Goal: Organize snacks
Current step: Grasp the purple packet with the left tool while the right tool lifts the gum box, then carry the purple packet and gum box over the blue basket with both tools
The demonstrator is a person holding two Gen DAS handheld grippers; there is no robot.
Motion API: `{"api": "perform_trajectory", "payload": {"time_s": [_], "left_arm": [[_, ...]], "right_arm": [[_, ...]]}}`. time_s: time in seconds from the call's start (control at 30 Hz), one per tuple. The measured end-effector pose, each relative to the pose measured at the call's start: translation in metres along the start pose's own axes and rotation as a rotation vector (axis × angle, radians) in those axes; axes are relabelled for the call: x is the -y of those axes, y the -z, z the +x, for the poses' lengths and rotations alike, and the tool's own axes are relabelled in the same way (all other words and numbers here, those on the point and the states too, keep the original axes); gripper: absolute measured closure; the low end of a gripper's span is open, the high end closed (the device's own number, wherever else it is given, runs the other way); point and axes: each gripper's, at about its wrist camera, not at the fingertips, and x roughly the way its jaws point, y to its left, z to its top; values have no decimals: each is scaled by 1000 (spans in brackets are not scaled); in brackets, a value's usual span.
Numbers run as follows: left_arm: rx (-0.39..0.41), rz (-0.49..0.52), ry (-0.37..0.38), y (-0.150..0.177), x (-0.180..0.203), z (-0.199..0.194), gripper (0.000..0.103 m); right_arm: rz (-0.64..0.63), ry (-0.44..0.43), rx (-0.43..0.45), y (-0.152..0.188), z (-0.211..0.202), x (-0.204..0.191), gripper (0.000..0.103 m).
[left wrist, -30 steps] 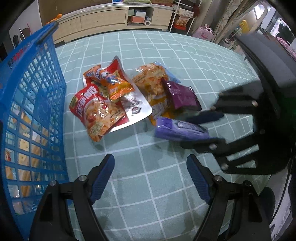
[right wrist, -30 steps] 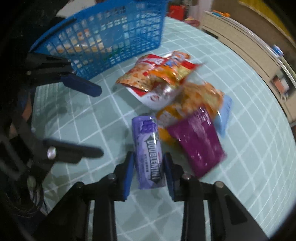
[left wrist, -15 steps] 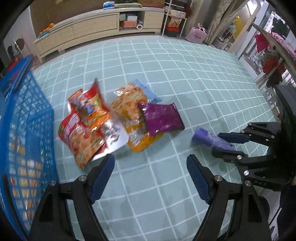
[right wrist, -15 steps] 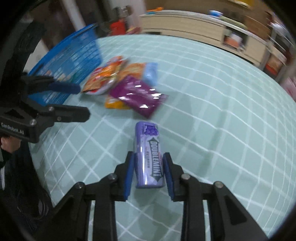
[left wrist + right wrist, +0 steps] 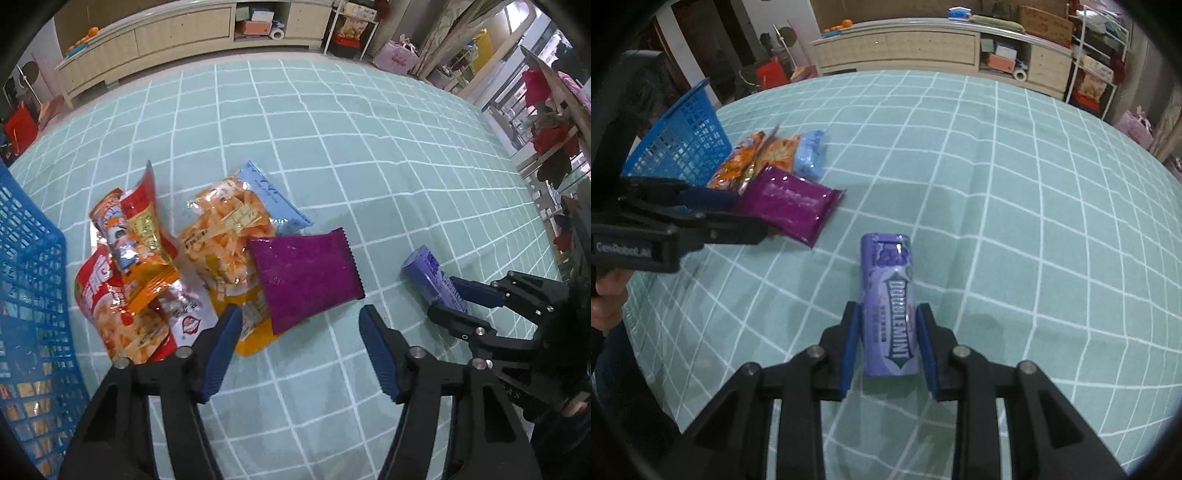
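Note:
My right gripper (image 5: 888,347) is shut on a purple Doublemint gum container (image 5: 888,280), held low over the green checked tablecloth (image 5: 1034,221), apart from the snack pile. In the left wrist view the gum container (image 5: 424,269) and the right gripper (image 5: 448,295) are at the right. My left gripper (image 5: 301,317) hangs over the near edge of a purple packet (image 5: 303,273). Its jaws are closing, and the pads do not touch the packet. An orange bag (image 5: 229,229), a red bag (image 5: 107,302) and a light blue packet (image 5: 273,199) lie beside the purple one. The blue basket (image 5: 29,295) stands at the left.
The basket (image 5: 679,147) holds several snacks behind its mesh. A long low cabinet (image 5: 166,37) and shelves stand beyond the table's far edge. A person's hand (image 5: 605,295) grips the left tool at the table's near left edge. Bare cloth spreads to the right.
My right gripper carried the gum container away from the pile to the right and rolled. My left gripper moved over to the purple packet, and its jaws have narrowed.

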Motion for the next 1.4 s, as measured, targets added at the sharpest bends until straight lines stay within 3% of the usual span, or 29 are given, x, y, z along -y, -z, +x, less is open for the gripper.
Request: {"api": "perform_trajectory", "payload": {"time_s": [0.1,0.2,0.37,0.63,1.07,1.4], "left_arm": [[-26,-49,39,-4,-6,9,53],[-32,-57,62,-7,-8,13,71],[-36,-48,76,-11,-7,17,75],[6,32,88,-17,27,10,93],[56,96,67,5,40,-15,95],[149,107,69,31,24,-73,95]], "right_arm": [[-16,22,-6,-4,3,-3,68],[-13,23,-8,-9,7,-3,68],[-15,48,-17,-12,10,-4,68],[-6,57,-19,-17,12,-5,68],[98,-36,18,-8,-19,-9,69],[68,-7,98,-11,-82,-58,69]]}}
